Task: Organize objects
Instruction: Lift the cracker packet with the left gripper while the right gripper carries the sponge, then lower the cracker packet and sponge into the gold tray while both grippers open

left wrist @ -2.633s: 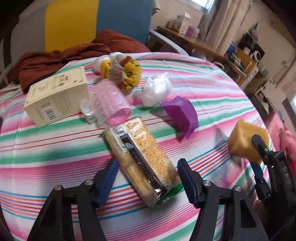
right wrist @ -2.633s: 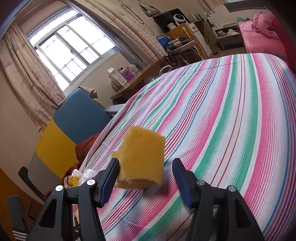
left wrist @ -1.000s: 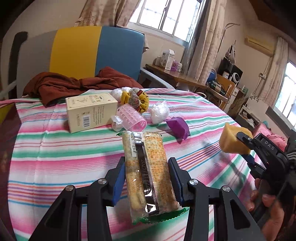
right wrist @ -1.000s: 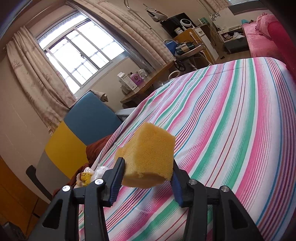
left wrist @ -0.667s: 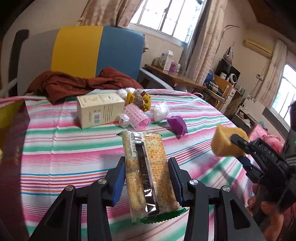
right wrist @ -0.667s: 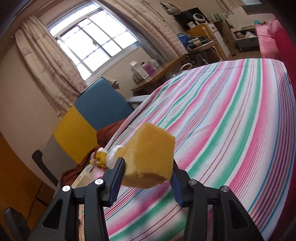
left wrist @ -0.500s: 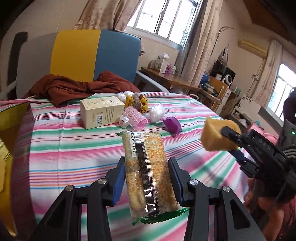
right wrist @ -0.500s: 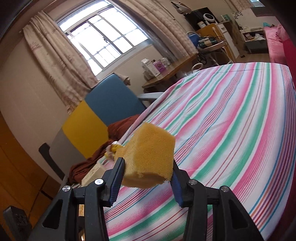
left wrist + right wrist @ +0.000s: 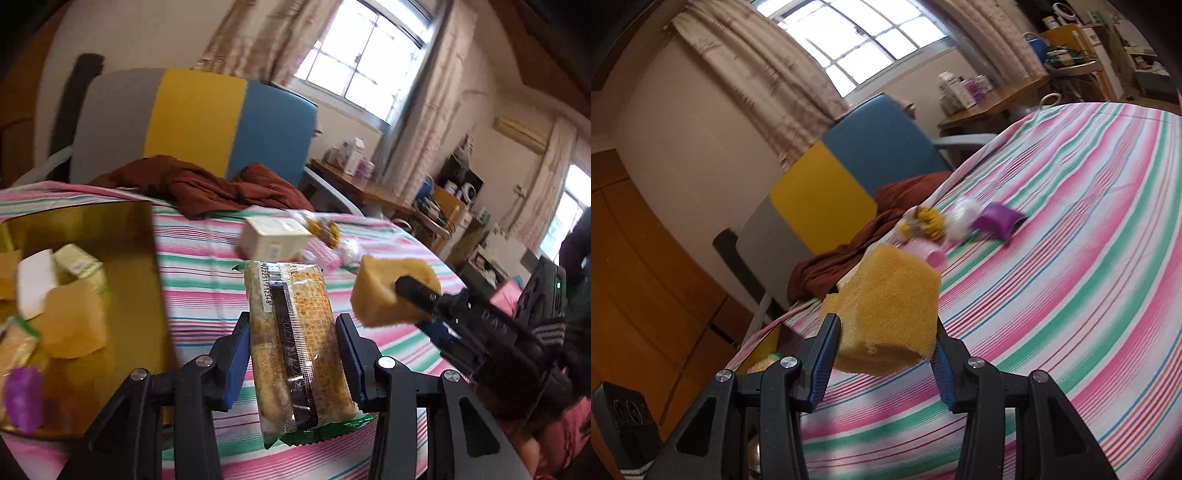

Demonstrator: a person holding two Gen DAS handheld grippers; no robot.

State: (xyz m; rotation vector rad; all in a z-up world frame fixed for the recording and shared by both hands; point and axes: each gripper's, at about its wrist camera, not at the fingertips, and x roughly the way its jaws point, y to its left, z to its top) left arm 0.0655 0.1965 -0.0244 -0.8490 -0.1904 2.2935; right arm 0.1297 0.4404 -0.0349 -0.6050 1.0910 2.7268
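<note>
1. The left gripper (image 9: 291, 341) is held level and raised, its two blue-padded fingers (image 9: 236, 354) closed against the long sides of a cracker pack (image 9: 295, 339), which juts forward past the tips.
2. The right gripper (image 9: 884, 341) is tilted, and a sponge (image 9: 886, 310) is clamped between its pads.
3. In the left wrist view, the right gripper (image 9: 417, 295) is seen reaching in from the right, just beside the left fingertips, carried by a partly visible hand (image 9: 532, 454).
</note>
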